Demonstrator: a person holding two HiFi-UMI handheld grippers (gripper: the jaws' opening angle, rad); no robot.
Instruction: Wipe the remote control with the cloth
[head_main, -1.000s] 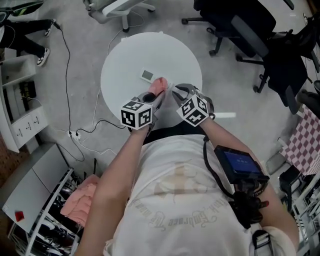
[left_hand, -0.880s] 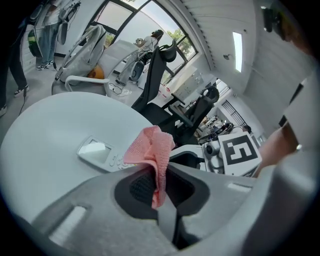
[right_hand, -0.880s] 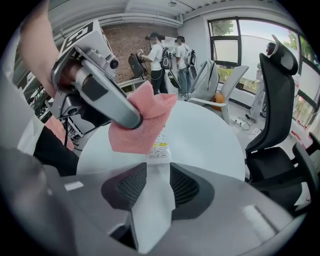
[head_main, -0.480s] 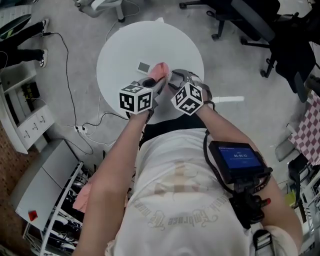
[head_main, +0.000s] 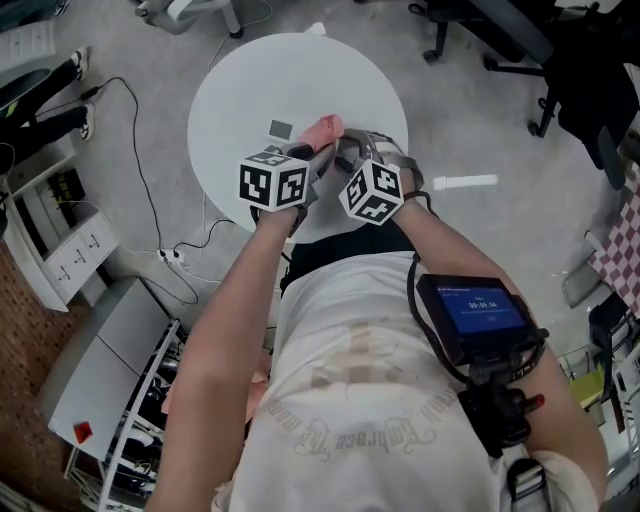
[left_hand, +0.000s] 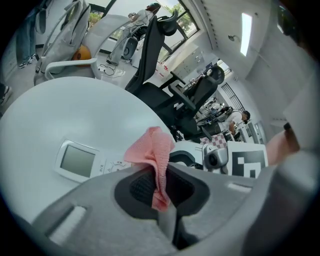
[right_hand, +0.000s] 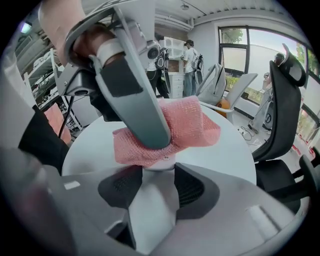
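Near the table's (left_hand: 75, 110) middle lies the remote (left_hand: 77, 161), one end under the cloth (left_hand: 150, 150). My left gripper (left_hand: 160, 175) pinches the cloth. My right gripper (right_hand: 160, 180), just beside, has just been closing a little; its jaws are apart and grip nothing.

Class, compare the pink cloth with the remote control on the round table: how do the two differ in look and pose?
The cloth is pink and crumpled; the remote control is white and flat, with a grey screen. The cloth is held up, pinched between the jaws of the left gripper; the remote control lies on the table. Both are close together over the same round white table.
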